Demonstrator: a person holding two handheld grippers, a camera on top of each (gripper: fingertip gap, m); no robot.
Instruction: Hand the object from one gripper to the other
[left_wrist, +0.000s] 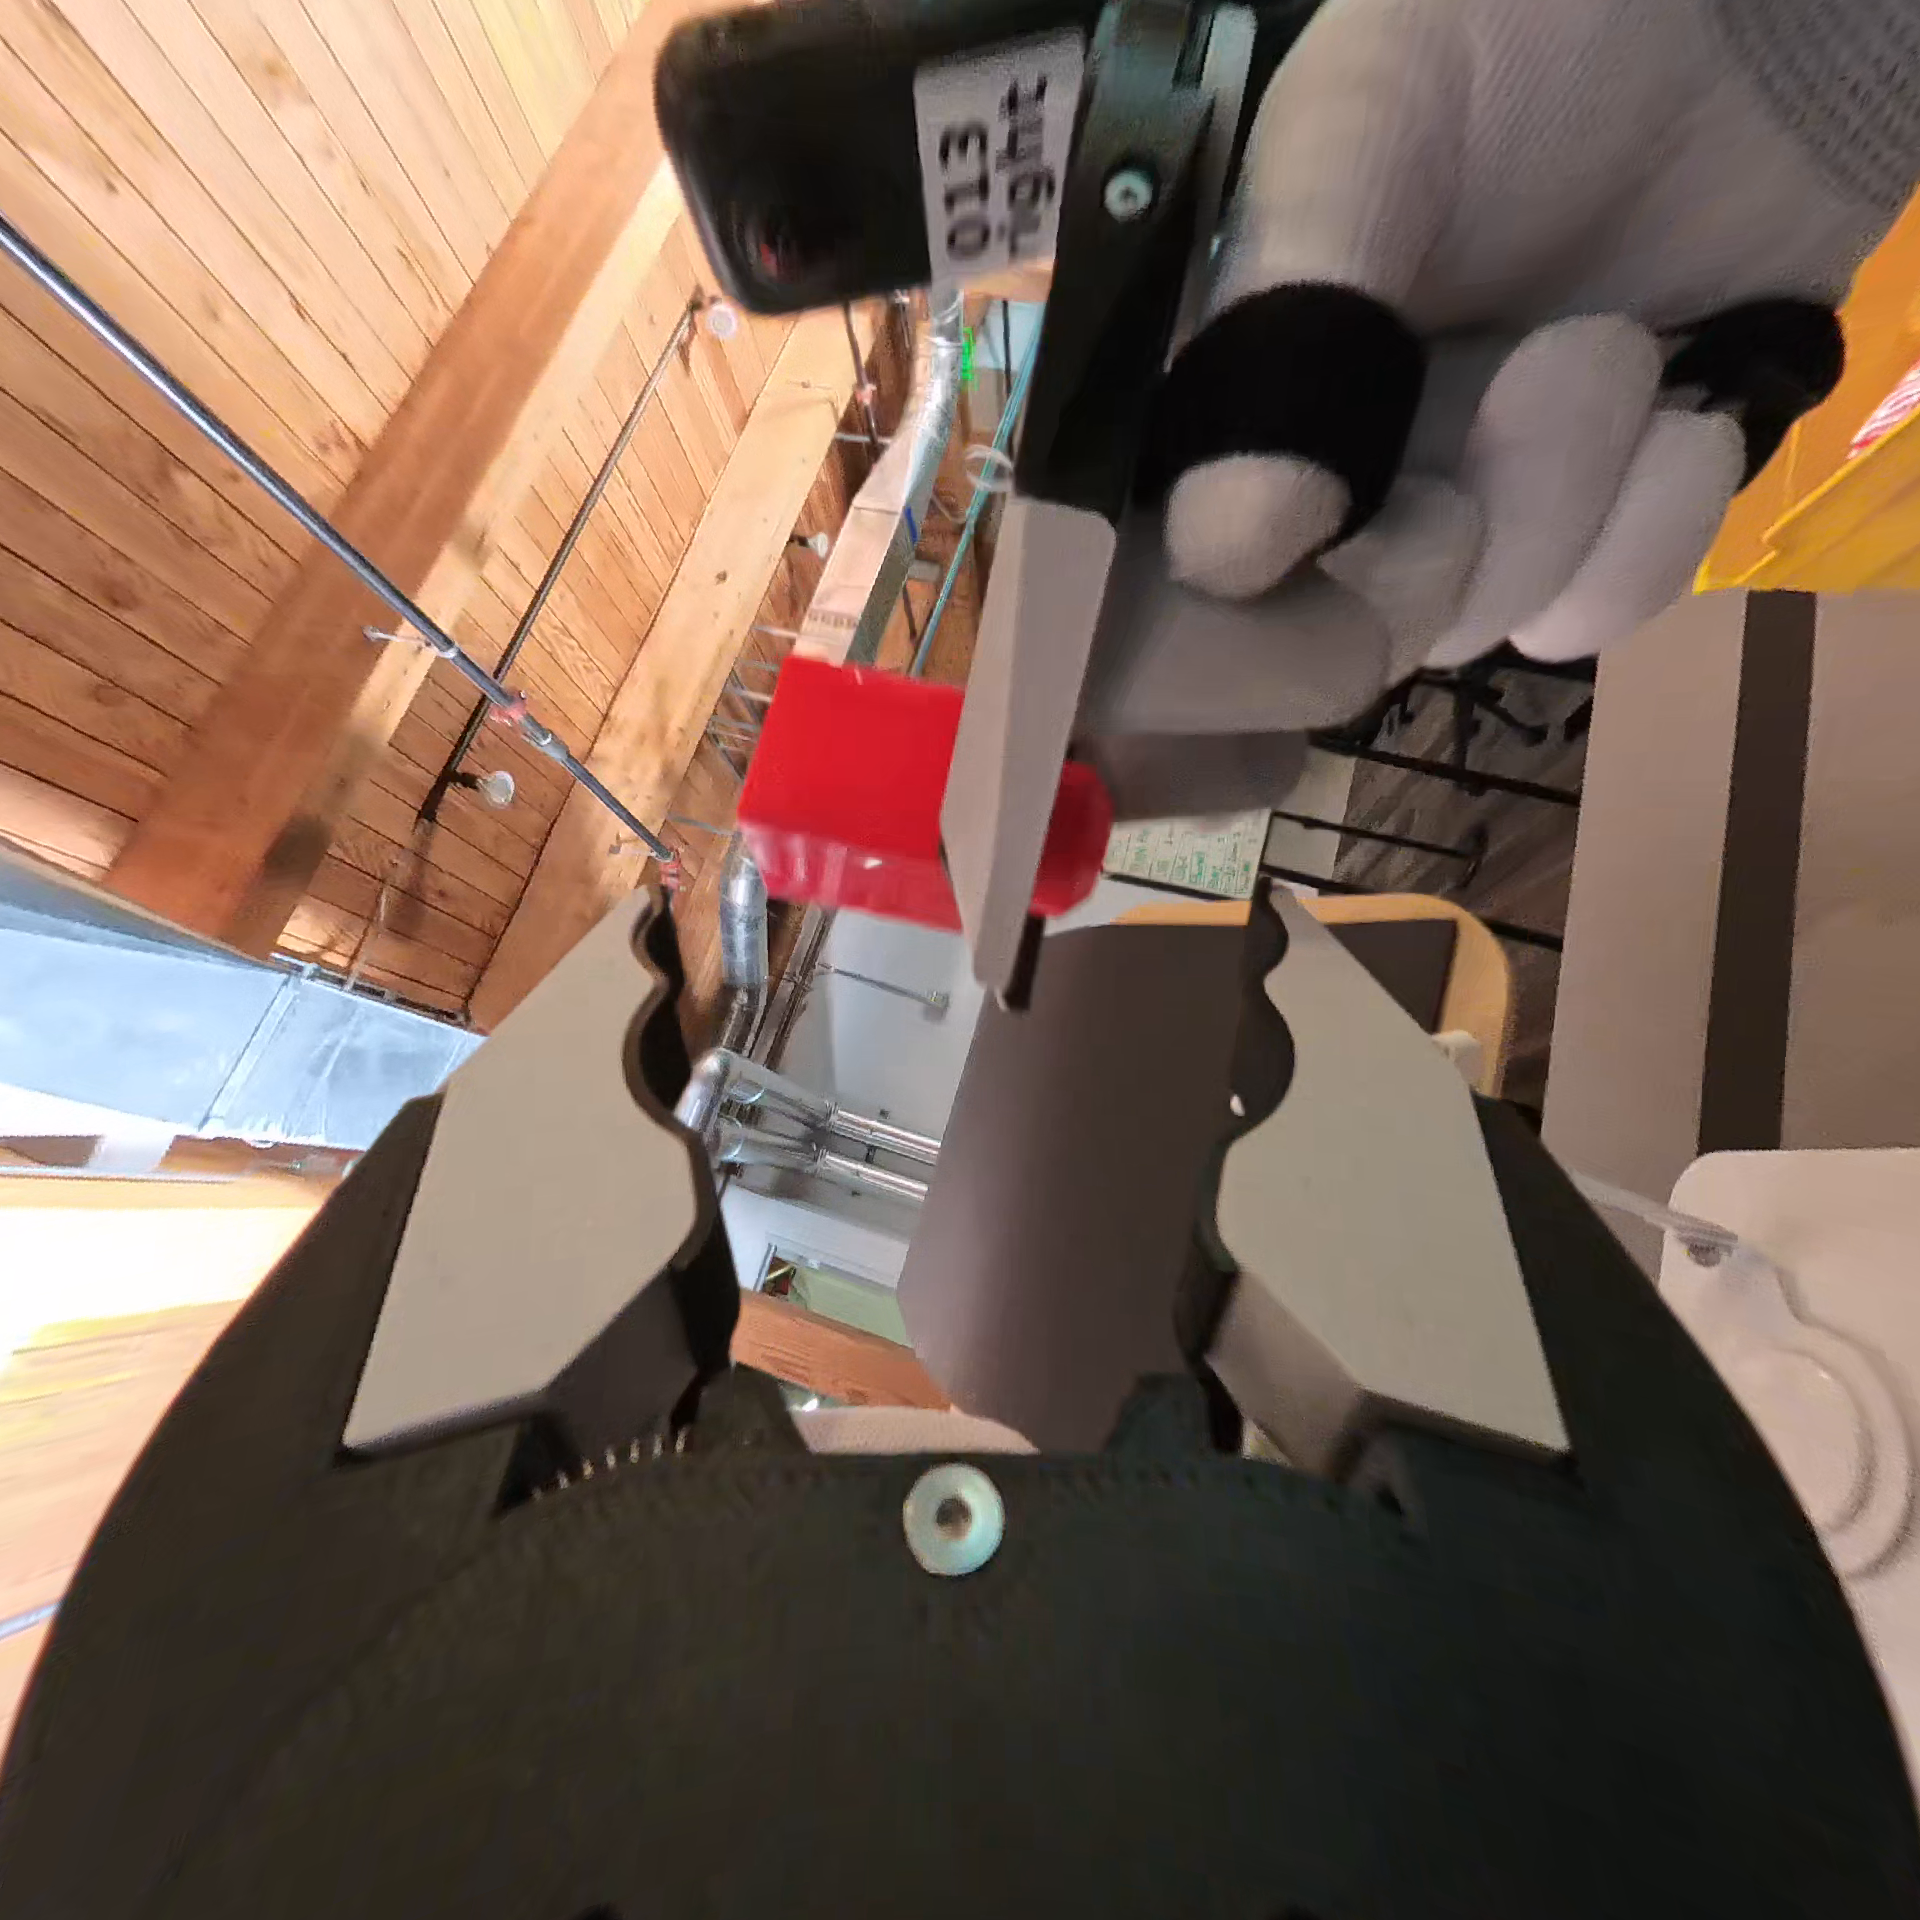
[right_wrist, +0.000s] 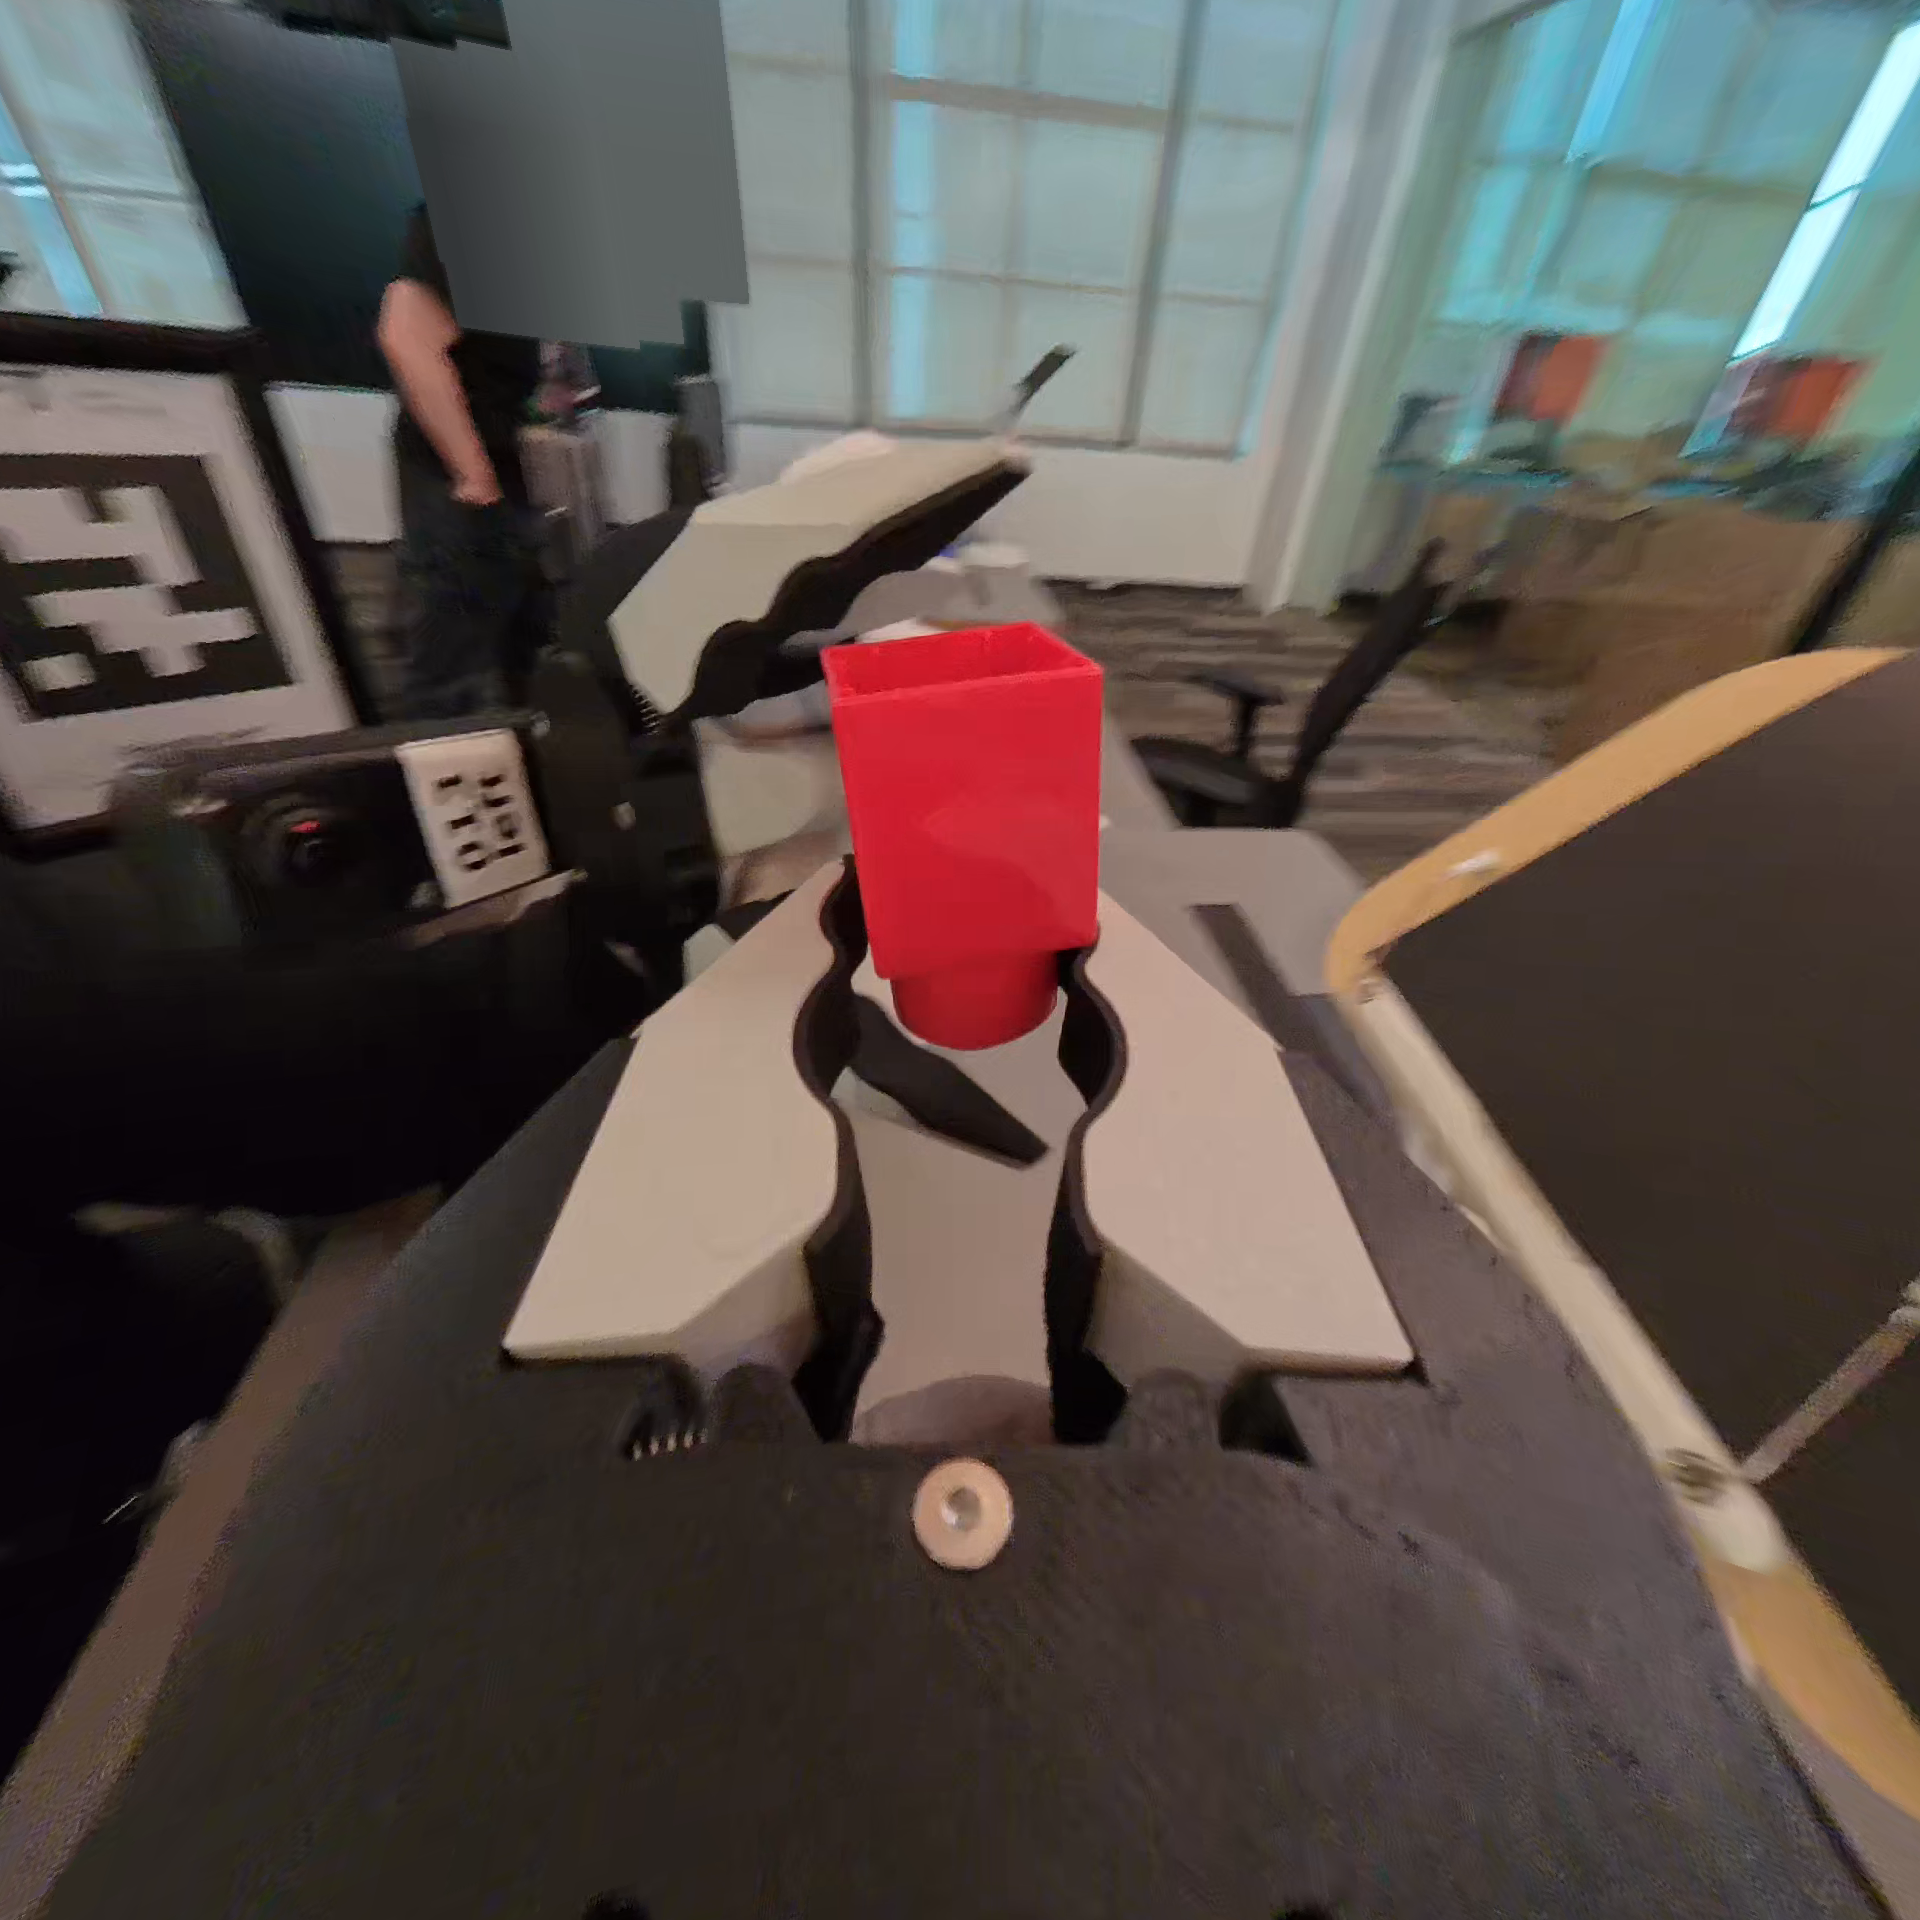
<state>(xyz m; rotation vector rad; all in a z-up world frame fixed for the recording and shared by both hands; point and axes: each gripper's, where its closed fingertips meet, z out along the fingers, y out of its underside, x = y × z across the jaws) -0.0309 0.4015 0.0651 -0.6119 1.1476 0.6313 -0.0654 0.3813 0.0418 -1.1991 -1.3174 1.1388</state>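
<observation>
Here, right tongs (right_wrist: 961, 935) gripping red block (right_wrist: 966, 800), left tongs (left_wrist: 961, 945) seemingly spread

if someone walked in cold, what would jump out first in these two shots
The bright red block, a hollow square piece on a round stem, stands upright dead centre in the right wrist view, pinched at its base by the right tool. In the left wrist view it hangs above the open left tool, against a slanted wooden ceiling. A white-gloved hand holding the right tool fills the top right there.

One red block (right_wrist: 966, 821), two tools, seemingly.
</observation>
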